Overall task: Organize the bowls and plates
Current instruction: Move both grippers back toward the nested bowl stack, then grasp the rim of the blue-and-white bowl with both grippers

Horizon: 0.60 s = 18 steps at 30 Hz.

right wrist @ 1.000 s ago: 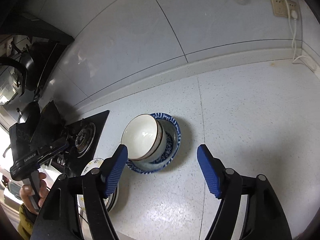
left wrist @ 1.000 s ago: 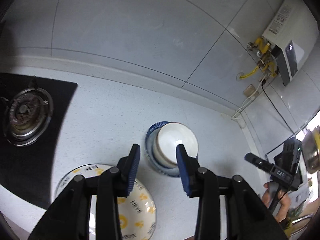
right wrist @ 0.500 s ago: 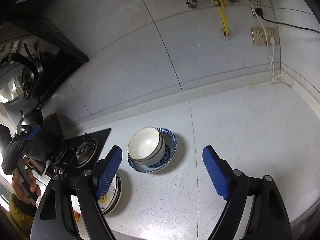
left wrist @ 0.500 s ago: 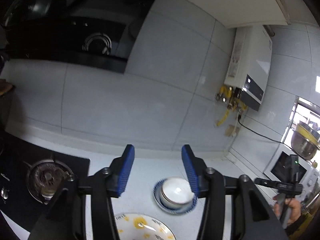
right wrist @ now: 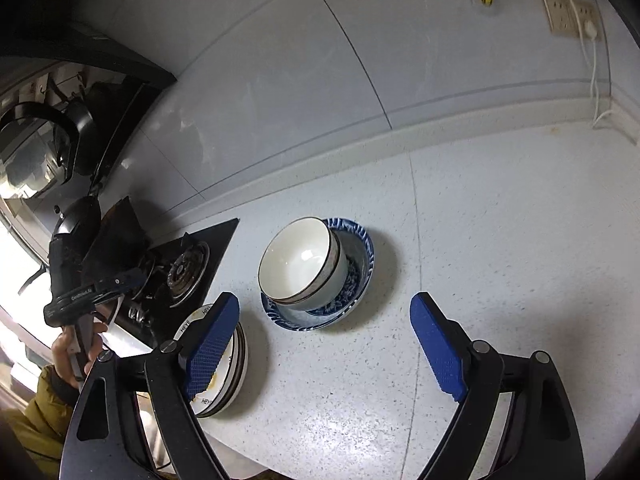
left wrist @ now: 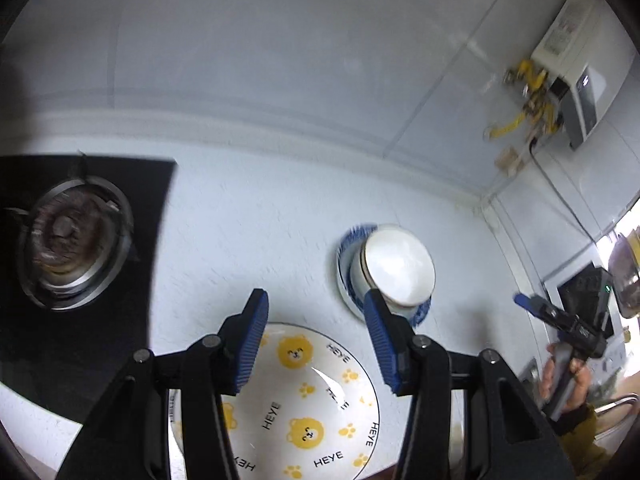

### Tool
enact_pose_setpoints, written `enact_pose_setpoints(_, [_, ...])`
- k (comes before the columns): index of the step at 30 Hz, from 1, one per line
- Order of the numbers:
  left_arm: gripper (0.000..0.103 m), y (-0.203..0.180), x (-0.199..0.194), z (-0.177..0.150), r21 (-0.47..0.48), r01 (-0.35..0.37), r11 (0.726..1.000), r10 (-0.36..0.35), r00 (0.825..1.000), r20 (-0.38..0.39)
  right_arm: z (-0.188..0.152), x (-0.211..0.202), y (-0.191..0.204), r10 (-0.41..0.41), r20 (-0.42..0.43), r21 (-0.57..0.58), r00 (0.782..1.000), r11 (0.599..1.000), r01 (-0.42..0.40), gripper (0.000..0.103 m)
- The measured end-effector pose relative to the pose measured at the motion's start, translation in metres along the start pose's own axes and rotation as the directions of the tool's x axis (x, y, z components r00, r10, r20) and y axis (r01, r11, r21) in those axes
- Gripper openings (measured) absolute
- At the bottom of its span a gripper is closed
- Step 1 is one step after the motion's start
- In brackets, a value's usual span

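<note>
The left claw (left wrist: 316, 332) hung open and empty above the bear-print plates (left wrist: 316, 408), its blue pads spread apart with nothing between them. The right claw (right wrist: 324, 344) was likewise wide open and held nothing, poised over bare worktop (right wrist: 500, 240) in front of the bowls.

Near the front edge of the worktop, just beside the black gas hob (right wrist: 184, 264), the bear-print plates sat as a short stack; the right wrist view showed several rims one on another. Further in, toward the middle of the worktop and well short of the back wall, two white bowls (right wrist: 298, 266) with dark rims were nested together and leaned tilted inside a blue patterned bowl (right wrist: 360, 248), touching its inner wall.

Judging by this layout, the sorting looked largely done: plates were gathered with plates and bowls with bowls, and no loose dish lay elsewhere in view. What seemed left was small, perhaps seating the tilted white bowls level in the blue one, or moving the two piles to wherever they belong, which the pictures did not show.
</note>
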<state>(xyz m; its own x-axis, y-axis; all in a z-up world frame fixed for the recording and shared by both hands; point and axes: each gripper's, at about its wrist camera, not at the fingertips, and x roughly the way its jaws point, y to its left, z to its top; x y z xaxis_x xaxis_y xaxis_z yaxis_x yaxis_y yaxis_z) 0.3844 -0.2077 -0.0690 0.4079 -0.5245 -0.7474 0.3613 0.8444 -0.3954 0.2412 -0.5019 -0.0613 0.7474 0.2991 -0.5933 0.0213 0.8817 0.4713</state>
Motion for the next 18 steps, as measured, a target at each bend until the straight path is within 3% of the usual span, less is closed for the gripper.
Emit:
enact_pose_setpoints(5, [0.048, 0.01, 0.058, 0.021, -0.043, 0.073, 0.996, -0.079, 0.982, -0.172, 0.003, 0.037, -0.01, -0.005, -0.078, 0.052, 0.997, 0.999, 0.009, 0.084])
enact_pose_setpoints(9, [0.048, 0.014, 0.109, 0.033, -0.075, 0.106, 0.992, -0.122, 0.953, -0.275, 0.008, 0.063, -0.022, 0.015, -0.132, 0.106, 0.991, 0.994, -0.001, 0.084])
enact_pose_setpoints(14, [0.046, 0.021, 0.159, 0.039, -0.134, 0.145, 0.98, -0.185, 0.911, -0.368, 0.011, 0.094, -0.036, 0.022, -0.208, 0.137, 0.978, 0.991, 0.007, 0.079])
enact_pose_setpoints(18, [0.046, 0.018, 0.183, 0.043, -0.138, 0.131, 0.982, -0.177, 0.897, -0.404, 0.014, 0.111, -0.043, 0.015, -0.255, 0.142, 0.967, 0.99, 0.022, 0.071])
